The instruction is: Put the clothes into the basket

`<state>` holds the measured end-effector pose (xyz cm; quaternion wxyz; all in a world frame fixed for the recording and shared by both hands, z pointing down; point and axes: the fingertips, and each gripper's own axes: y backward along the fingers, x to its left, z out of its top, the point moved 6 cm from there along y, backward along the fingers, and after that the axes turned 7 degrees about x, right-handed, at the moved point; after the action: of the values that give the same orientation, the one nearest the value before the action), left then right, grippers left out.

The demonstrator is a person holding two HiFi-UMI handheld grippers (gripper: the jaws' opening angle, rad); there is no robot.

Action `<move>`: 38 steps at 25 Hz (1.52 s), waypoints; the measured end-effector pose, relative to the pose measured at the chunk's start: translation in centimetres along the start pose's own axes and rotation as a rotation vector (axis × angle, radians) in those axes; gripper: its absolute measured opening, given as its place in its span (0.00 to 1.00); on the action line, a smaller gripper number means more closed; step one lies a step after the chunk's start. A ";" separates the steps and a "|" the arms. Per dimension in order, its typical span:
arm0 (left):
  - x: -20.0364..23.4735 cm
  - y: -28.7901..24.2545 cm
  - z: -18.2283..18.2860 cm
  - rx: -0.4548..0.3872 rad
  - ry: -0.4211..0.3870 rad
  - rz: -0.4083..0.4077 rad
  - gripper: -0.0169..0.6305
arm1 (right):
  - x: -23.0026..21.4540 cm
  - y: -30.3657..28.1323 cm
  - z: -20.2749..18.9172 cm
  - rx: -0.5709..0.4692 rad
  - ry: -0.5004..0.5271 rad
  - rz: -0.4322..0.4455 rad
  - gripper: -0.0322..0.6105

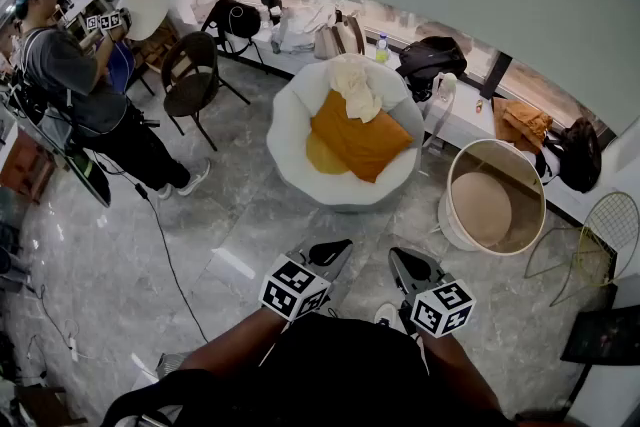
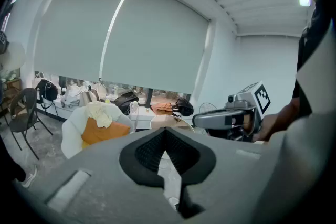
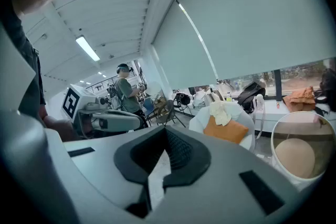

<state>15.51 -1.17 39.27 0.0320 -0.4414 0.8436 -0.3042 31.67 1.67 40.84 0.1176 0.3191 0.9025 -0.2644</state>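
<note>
Two handheld grippers sit at the bottom of the head view, side by side above a grey marble floor [image 1: 200,215]. The left gripper [image 1: 335,250] has its jaws closed together with nothing between them, as its own view confirms. The right gripper [image 1: 400,260] is likewise closed tip to tip and empty. Ahead of them stands one round white armchair [image 1: 290,115]. It holds three soft items: one cream garment [image 1: 355,85] crumpled at the back of the seat, one orange cushion [image 1: 360,140] lying tilted across the middle, and one mustard-yellow piece [image 1: 322,155] partly tucked under the cushion's left edge. To the right of the armchair, near it but apart, stands one round white basket [image 1: 450,227], tipped slightly so its beige bottom shows; no clothes are inside. Both grippers are well apart from the garment and from the basket. At far left one other person [image 1: 75,85] stands, beside one dark chair [image 1: 190,75].
</note>
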 end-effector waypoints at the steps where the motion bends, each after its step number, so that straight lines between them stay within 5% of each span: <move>1: 0.0 0.0 0.0 0.001 0.000 0.000 0.03 | 0.0 0.0 0.0 0.002 -0.001 0.000 0.07; 26: 1.2 0.4 -0.3 0.001 0.029 0.008 0.03 | 0.1 -1.6 0.3 -0.020 -0.062 0.038 0.07; 38: 4.2 3.7 -2.2 -0.002 0.032 -0.016 0.03 | 4.1 -5.2 0.0 0.023 -0.030 0.020 0.07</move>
<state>9.57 -1.80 39.96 0.0158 -0.4435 0.8407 -0.3104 25.22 0.35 41.34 0.1300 0.3253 0.8943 -0.2784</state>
